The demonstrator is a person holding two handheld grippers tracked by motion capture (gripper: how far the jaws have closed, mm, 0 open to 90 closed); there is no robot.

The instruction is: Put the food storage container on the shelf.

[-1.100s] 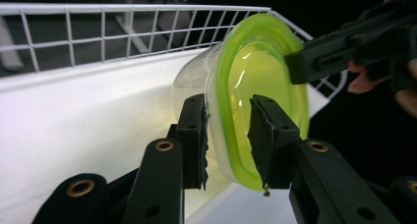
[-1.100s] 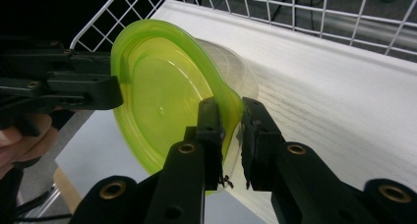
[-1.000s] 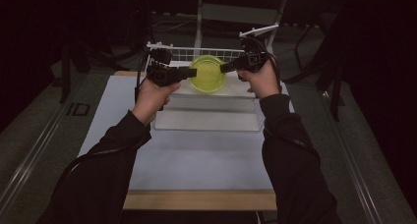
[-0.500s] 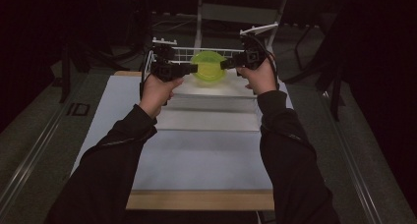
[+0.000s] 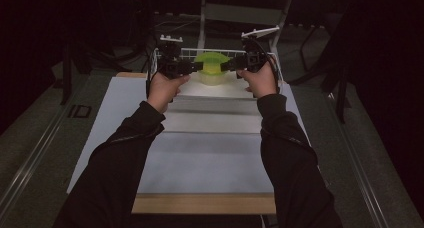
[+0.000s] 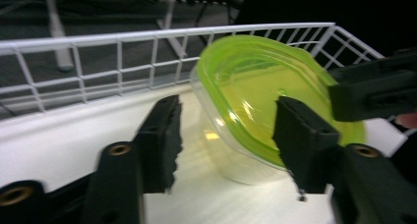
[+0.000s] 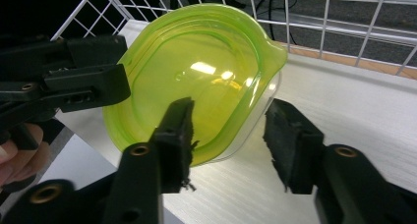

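The lidded green container (image 5: 212,69) now sits in the white wire basket (image 5: 170,53) at the table's far edge (delivery looks done). Left gripper (image 5: 192,67) and right gripper (image 5: 227,65) have just been opening, pads clear of it; only withdrawal remains.

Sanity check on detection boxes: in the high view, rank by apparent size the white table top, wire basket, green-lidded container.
1. white table top, largest by far.
2. wire basket, wider than the container, partly hidden by the grippers.
3. green-lidded container, smallest.
Basket and container sit farthest from the camera, so they look smaller.
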